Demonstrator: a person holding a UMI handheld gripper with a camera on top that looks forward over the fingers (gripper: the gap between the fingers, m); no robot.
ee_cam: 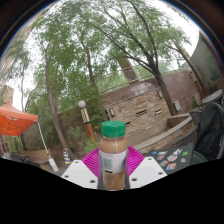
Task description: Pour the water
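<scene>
A bottle with a green cap, a pale label and brownish liquid stands upright between my gripper's two fingers. Both magenta pads press against its sides, so the gripper is shut on the bottle. The bottle's base is hidden below the fingers. The bottle is held up in the air in front of an outdoor scene, with nothing visible under it. No cup or other vessel shows.
Tall trees fill the background. A brick building stands beyond the bottle to the right. An orange canopy is at the left. A table with small items and a dark-clothed person are at the right.
</scene>
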